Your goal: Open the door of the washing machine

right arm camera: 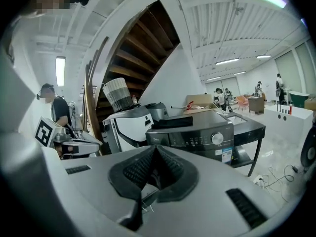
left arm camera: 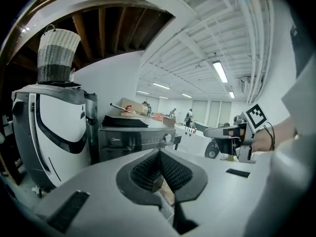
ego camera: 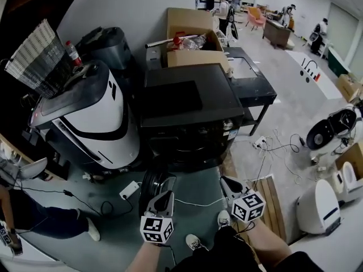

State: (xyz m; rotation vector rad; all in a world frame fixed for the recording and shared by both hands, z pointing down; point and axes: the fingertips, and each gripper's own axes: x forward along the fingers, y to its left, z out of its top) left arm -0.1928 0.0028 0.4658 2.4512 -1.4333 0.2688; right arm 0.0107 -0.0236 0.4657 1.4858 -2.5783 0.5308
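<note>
Washing machine (ego camera: 187,112): black, on the floor ahead of us, front facing us. Door (ego camera: 153,185): we judge it swung outward, front's left side. Left gripper (ego camera: 163,198): clenched, empty, just beside the door. Right gripper (ego camera: 229,184): clenched, empty, farther right.

The washing machine (ego camera: 190,109) is a black front-loader at the centre of the frame, with a flat dark top and a silver dial (right arm camera: 216,138) on its front panel. Its round dark door (ego camera: 151,187) stands swung outward, below the machine's lower left.
</note>
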